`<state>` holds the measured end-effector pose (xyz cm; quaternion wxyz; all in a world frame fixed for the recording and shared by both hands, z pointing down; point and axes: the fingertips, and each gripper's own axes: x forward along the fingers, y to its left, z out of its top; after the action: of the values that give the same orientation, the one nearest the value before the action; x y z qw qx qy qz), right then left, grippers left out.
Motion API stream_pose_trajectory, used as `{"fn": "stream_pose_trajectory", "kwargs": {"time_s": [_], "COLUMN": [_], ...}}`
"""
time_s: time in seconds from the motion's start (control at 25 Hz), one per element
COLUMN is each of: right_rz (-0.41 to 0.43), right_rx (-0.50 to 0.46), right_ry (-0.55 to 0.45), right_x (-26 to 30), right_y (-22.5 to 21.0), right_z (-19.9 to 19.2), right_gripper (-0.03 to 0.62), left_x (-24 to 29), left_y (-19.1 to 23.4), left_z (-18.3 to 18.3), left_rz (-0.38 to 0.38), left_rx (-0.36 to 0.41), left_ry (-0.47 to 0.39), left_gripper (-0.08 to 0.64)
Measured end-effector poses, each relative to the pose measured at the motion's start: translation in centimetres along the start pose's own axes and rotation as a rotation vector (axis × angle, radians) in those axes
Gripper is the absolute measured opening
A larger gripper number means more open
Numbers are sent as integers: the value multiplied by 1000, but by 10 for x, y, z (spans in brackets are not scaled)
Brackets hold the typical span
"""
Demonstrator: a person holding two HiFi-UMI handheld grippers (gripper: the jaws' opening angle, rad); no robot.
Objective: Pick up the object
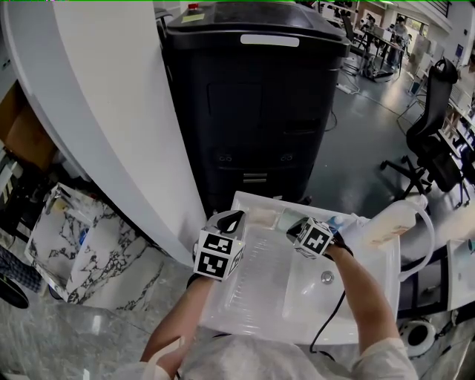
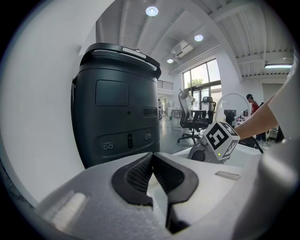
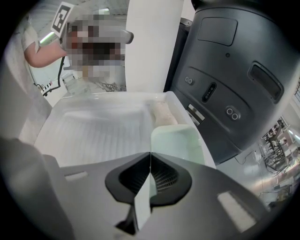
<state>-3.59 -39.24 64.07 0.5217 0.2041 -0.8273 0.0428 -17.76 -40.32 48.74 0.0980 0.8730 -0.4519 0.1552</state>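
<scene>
Right gripper (image 3: 150,157) clenched on the near wall of the pale green tub (image 3: 177,140), which I see in the white basin (image 3: 93,129), against its far rim. Left gripper (image 2: 153,157) clenched on nothing, at the basin's left edge.

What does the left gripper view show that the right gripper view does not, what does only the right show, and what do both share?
Only the left gripper view: an office chair, windows, ceiling lights, and the left gripper shut and empty. Only the right gripper view: the ribbed floor of the sink, a beige lump in it, and the right gripper shut on the thin wall of a pale green container. Both: the black machine and a person's arm.
</scene>
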Motion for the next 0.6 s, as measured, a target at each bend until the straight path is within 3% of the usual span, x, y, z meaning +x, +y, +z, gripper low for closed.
{"fn": "stream_pose_trajectory", "kwargs": {"time_s": [0.6], "right_rz": [-77], "right_rx": [68], "right_ry": [-127], "right_x": [-51], "right_y": [0], "right_z": [32], "right_gripper": [9], "left_x": [0], "left_y": [-24], "left_z": [18], "left_rz": [-40], "left_rx": [0], "left_ry": [-23], "left_gripper": [6]}}
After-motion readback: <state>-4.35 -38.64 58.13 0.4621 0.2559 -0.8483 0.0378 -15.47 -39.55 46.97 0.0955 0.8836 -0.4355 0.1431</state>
